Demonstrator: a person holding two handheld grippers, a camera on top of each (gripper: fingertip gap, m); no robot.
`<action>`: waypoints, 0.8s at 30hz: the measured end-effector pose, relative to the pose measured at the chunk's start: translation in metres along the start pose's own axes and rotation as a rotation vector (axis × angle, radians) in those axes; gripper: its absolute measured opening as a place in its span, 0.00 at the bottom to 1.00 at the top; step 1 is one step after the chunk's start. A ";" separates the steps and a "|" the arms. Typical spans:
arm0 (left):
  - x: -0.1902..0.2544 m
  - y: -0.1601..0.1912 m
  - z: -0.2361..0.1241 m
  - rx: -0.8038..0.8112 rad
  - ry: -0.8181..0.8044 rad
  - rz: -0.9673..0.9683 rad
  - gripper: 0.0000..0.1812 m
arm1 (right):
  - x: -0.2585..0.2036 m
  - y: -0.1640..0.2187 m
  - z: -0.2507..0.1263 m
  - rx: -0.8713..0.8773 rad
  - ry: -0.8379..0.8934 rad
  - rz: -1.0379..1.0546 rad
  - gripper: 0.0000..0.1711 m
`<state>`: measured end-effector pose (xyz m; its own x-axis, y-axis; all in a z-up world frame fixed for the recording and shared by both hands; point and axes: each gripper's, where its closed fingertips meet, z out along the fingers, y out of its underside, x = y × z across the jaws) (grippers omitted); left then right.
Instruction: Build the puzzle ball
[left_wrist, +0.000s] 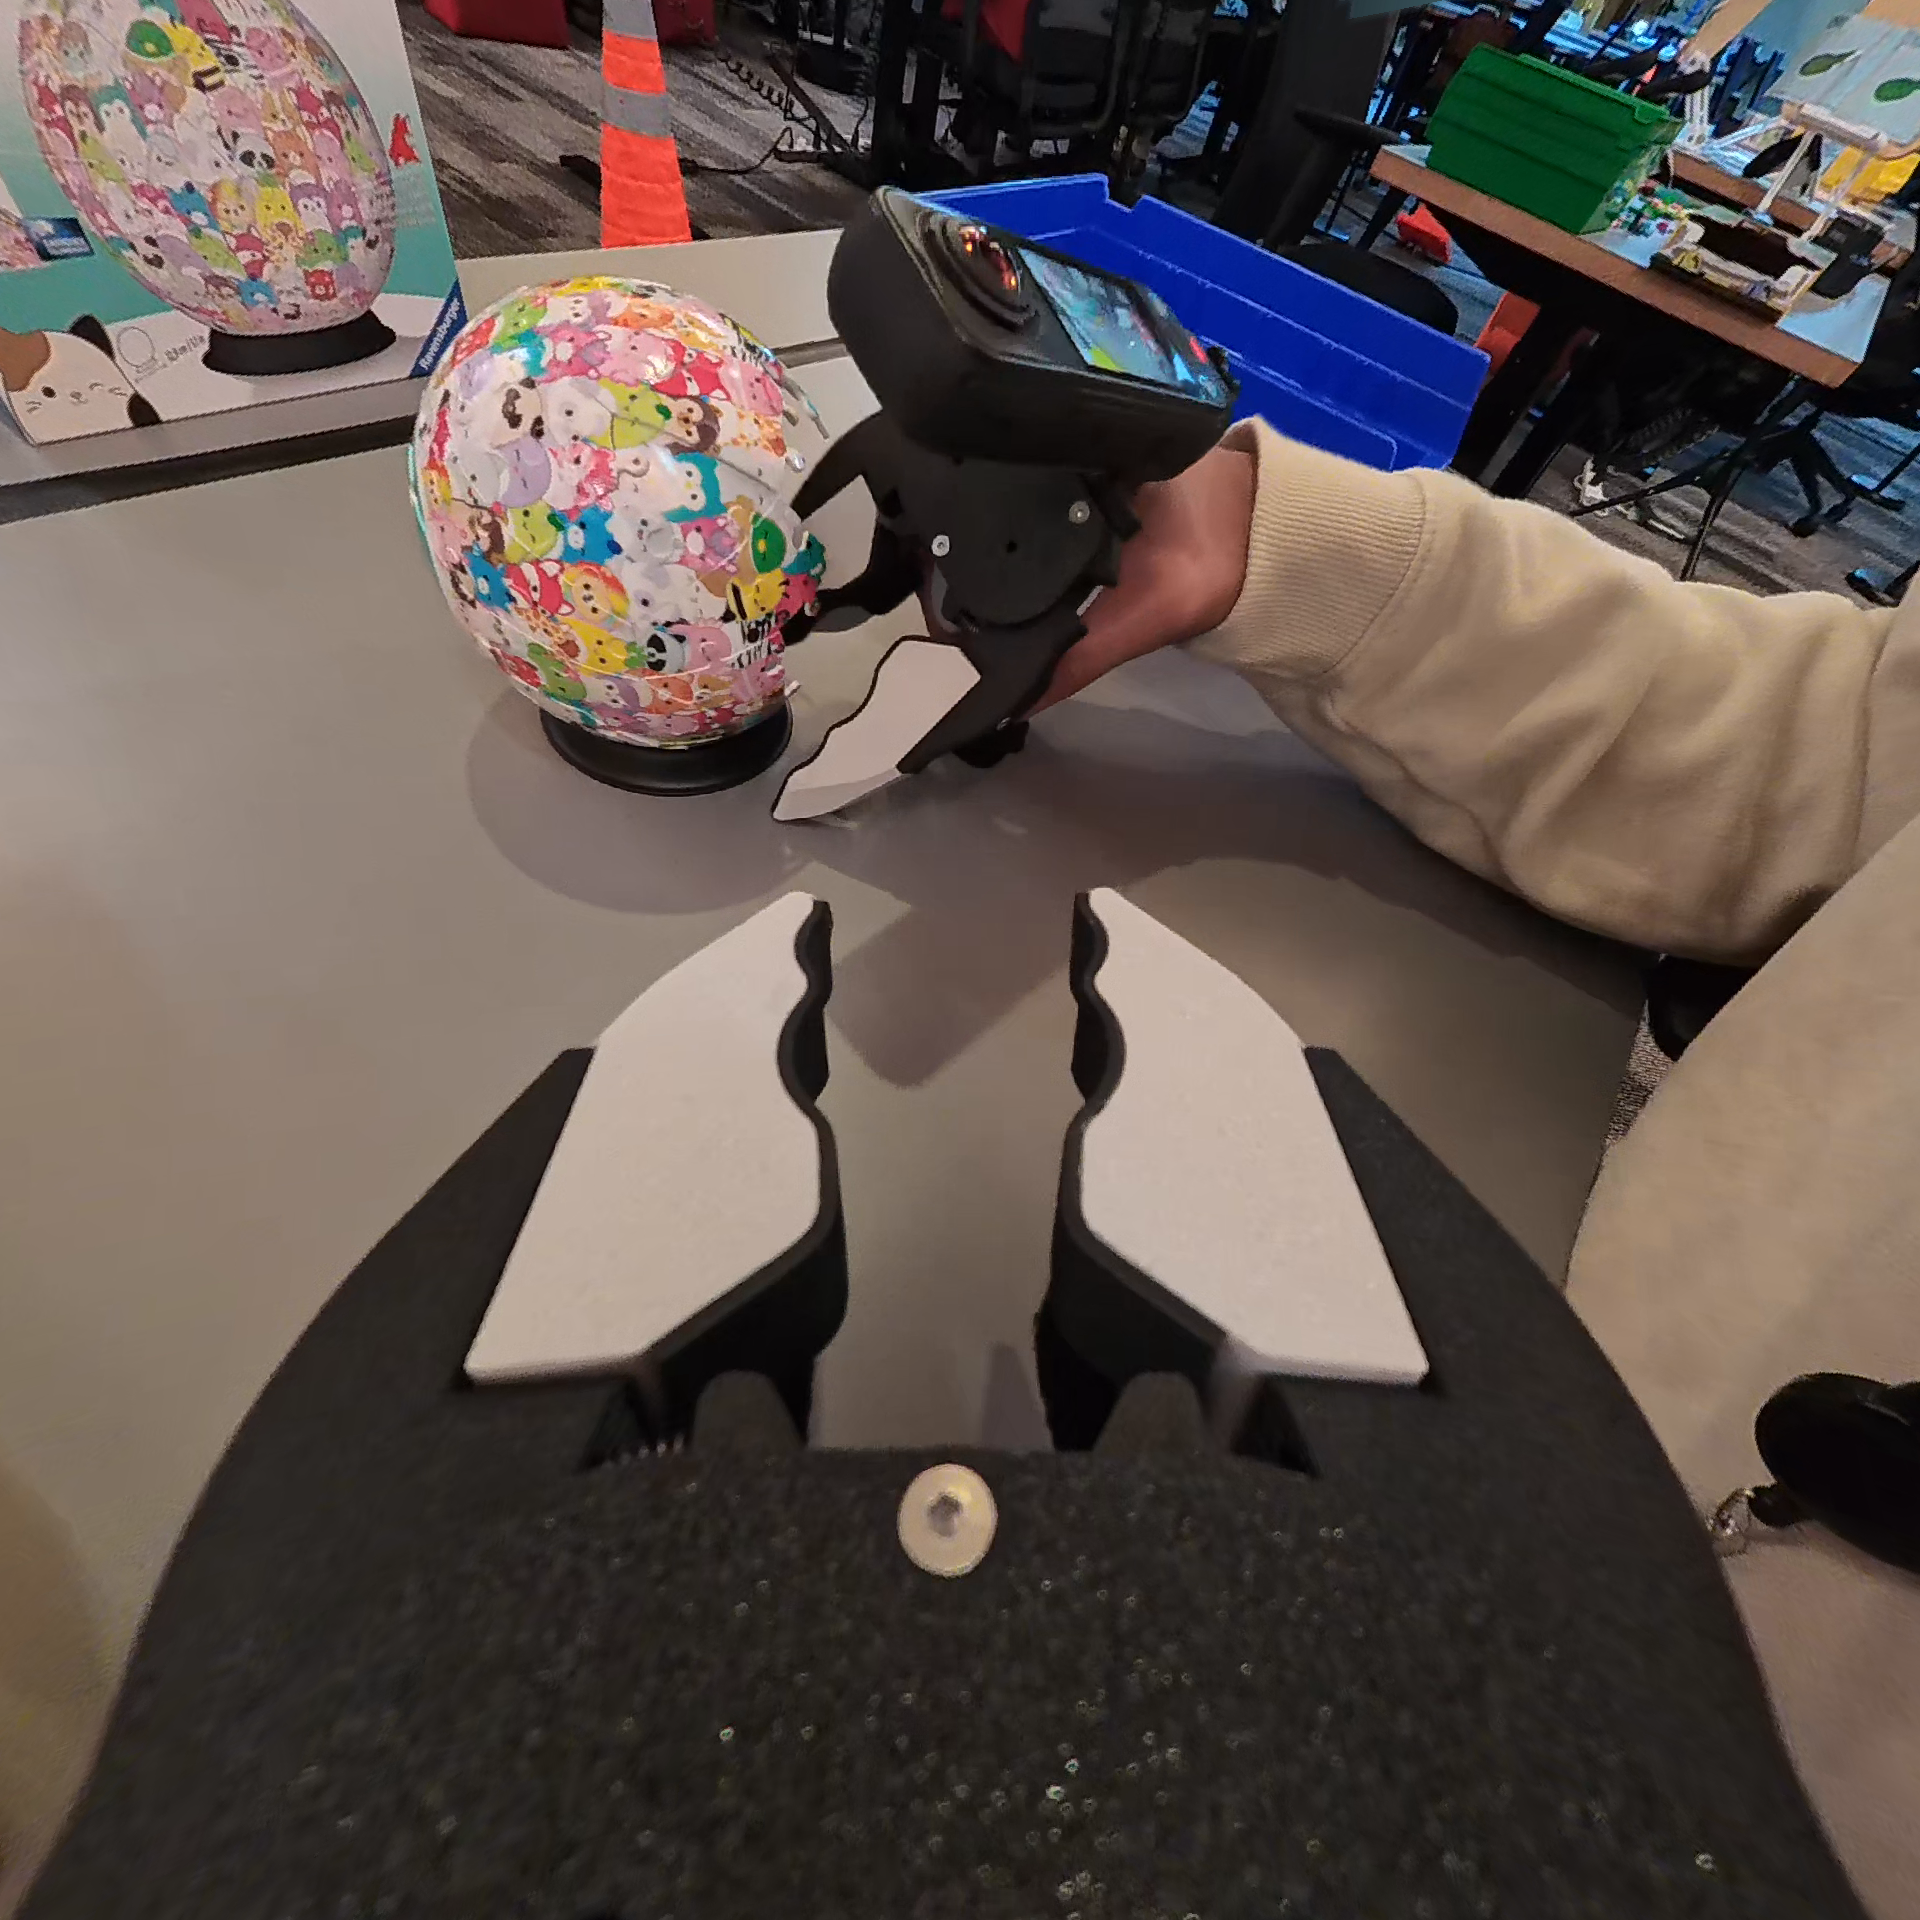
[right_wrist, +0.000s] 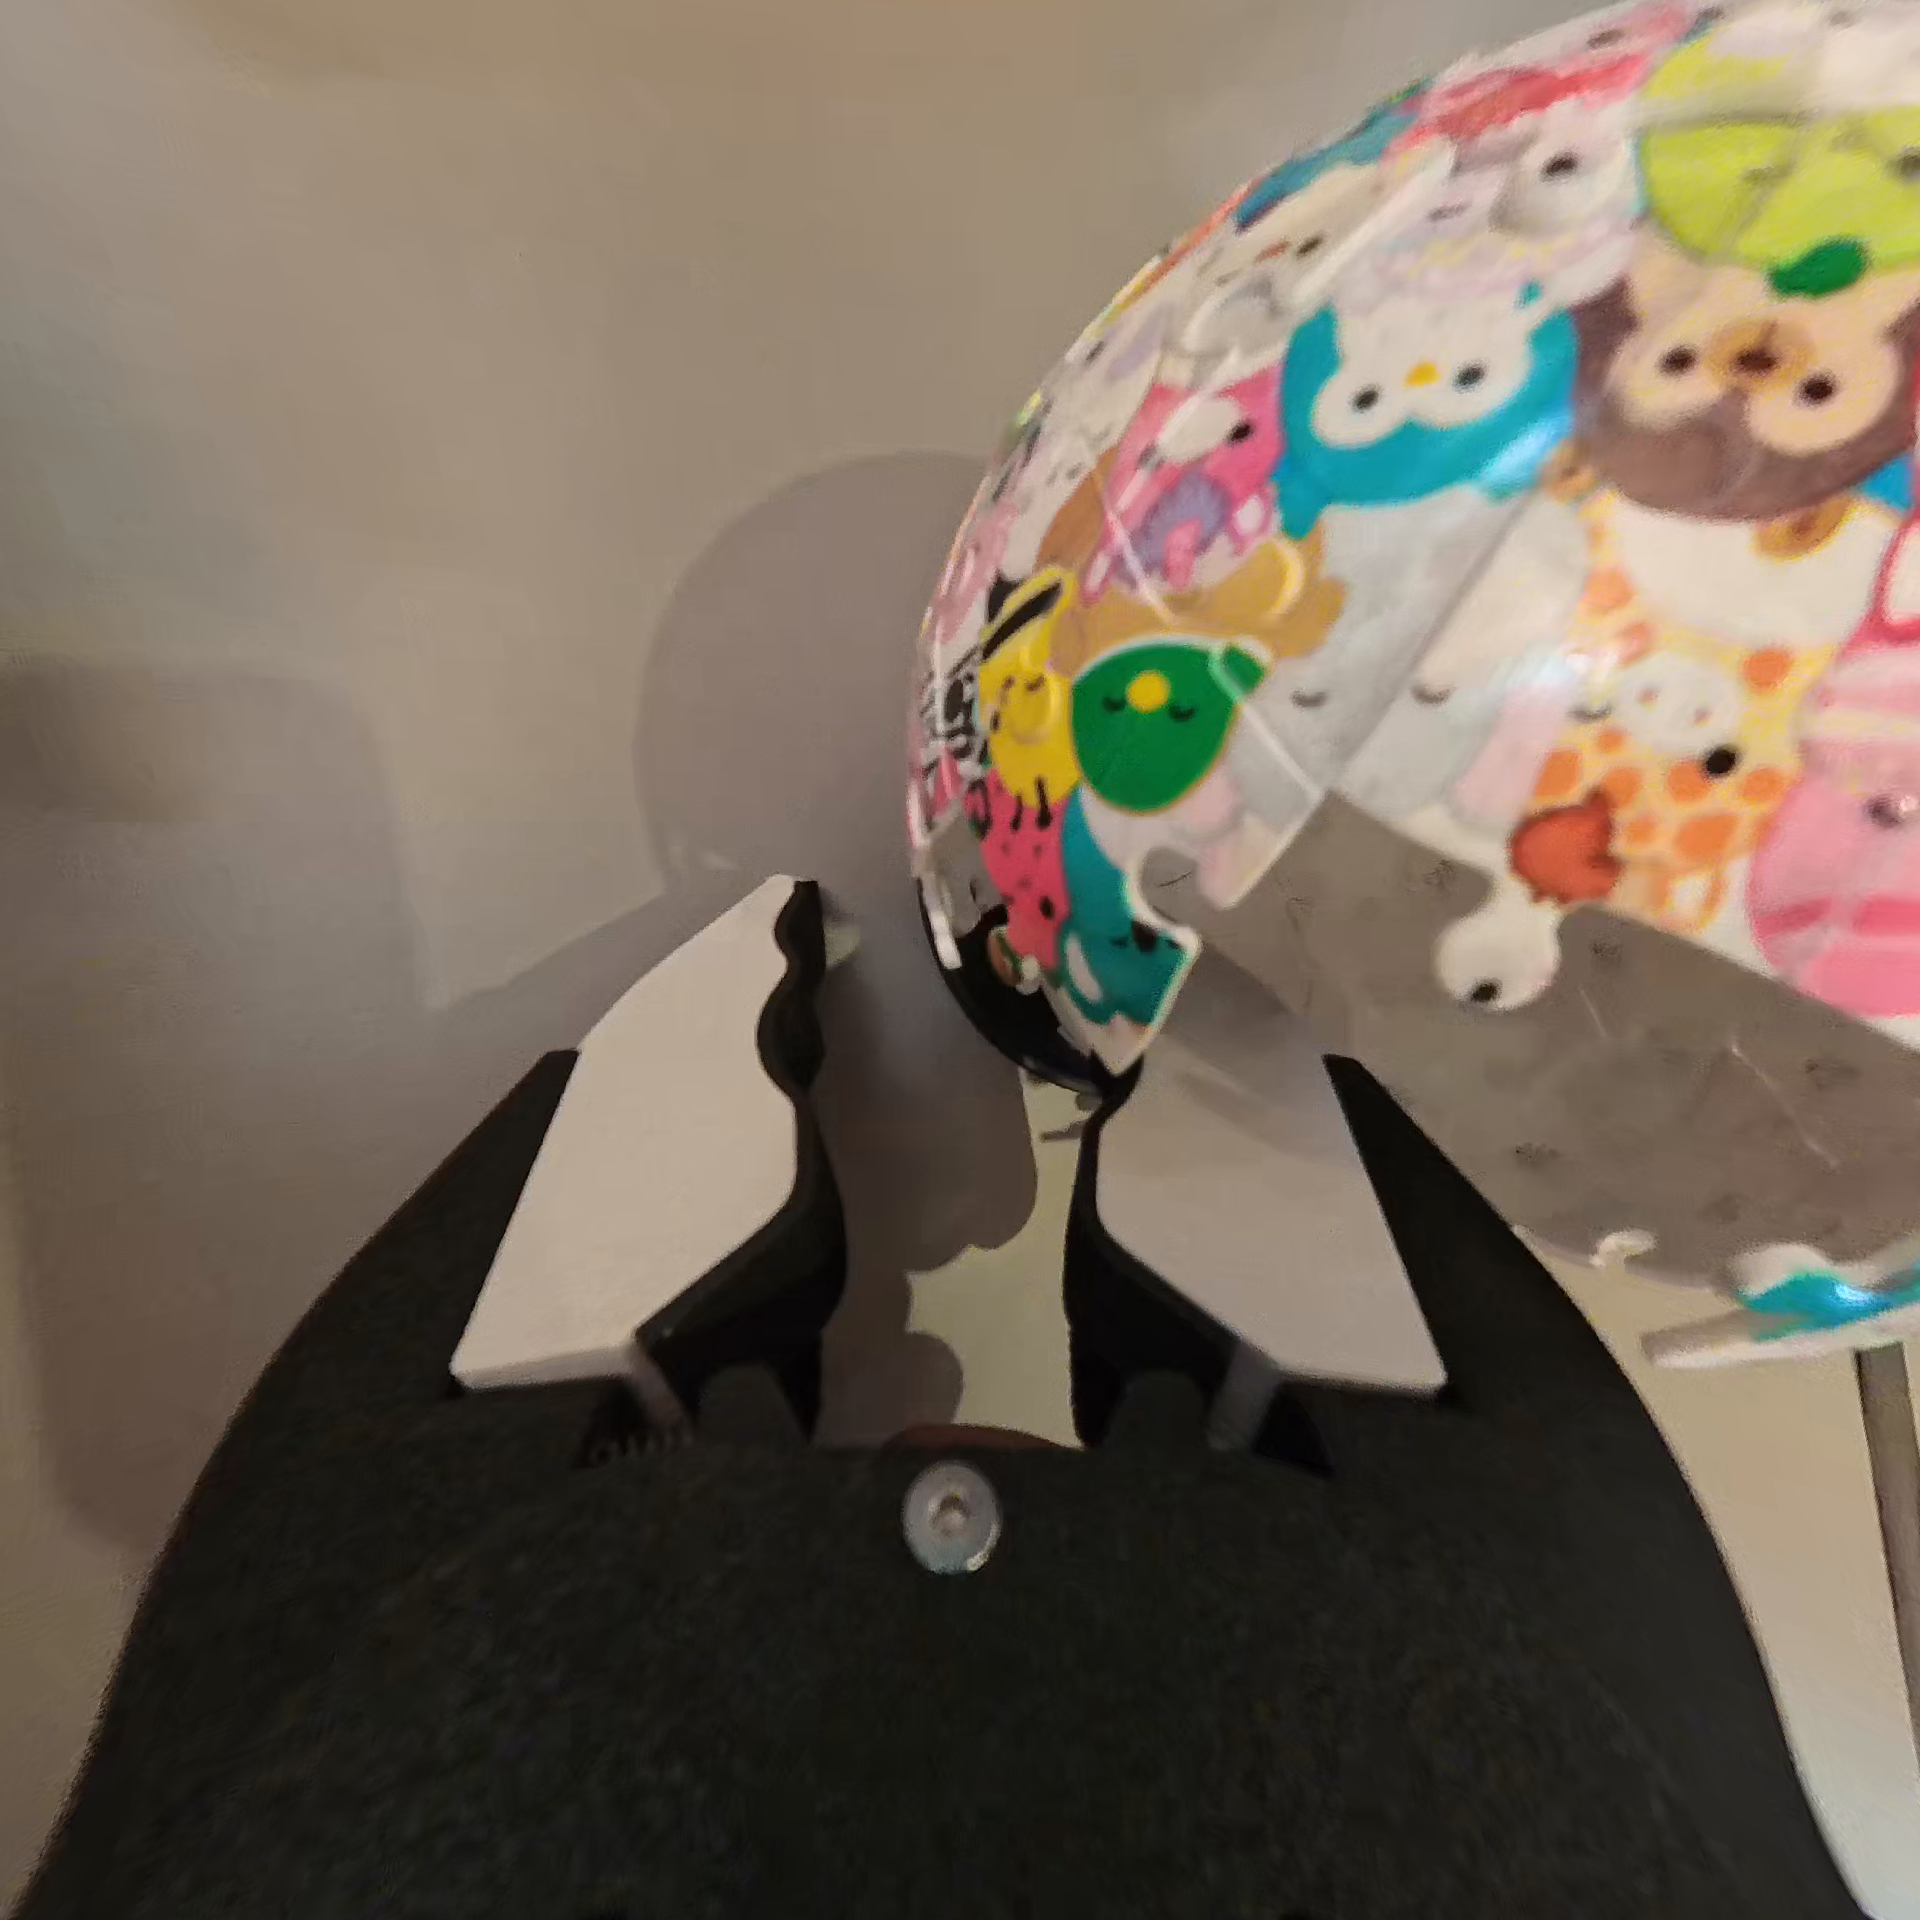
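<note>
The puzzle ball (left_wrist: 613, 499), a shell covered in colourful cartoon animals, stands on a black ring stand (left_wrist: 665, 753) on the grey table (left_wrist: 260, 831). My right gripper (left_wrist: 805, 717), held by a hand in a cream sleeve, is open against the ball's lower right side. In the right wrist view the ball (right_wrist: 1455, 520) fills the upper right. A gap in its shell (right_wrist: 1558, 1060) shows the grey inside. The shell's edge covers the right fingertip of my right gripper (right_wrist: 951, 935). My left gripper (left_wrist: 951, 925) is open and empty over the table, in front of the ball.
The puzzle's box (left_wrist: 208, 208) stands at the back left of the table. A blue bin (left_wrist: 1299, 312) sits behind the right gripper. An orange cone (left_wrist: 639, 125) stands on the floor beyond, and other tables with a green crate (left_wrist: 1548, 135) are at the far right. Some 20 cm of space lies between my two pairs of fingers.
</note>
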<state>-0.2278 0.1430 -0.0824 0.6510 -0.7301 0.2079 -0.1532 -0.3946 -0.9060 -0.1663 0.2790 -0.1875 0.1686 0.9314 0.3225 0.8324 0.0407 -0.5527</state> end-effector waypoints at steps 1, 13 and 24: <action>0.000 0.000 0.000 0.000 0.000 -0.002 0.24 | 0.000 0.000 0.000 -0.003 0.000 0.009 0.28; 0.000 0.002 0.004 -0.012 0.004 -0.007 0.24 | -0.004 0.002 -0.001 -0.025 0.014 0.044 0.23; 0.001 0.002 0.005 -0.016 0.001 -0.007 0.24 | -0.002 0.003 -0.010 0.073 0.035 -0.146 0.35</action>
<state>-0.2242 0.1444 -0.0856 0.6511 -0.7278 0.2152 -0.1601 -0.4089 -0.8985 -0.1589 0.2739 -0.1816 0.0675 0.9007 0.4293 0.8092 0.2023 -0.5517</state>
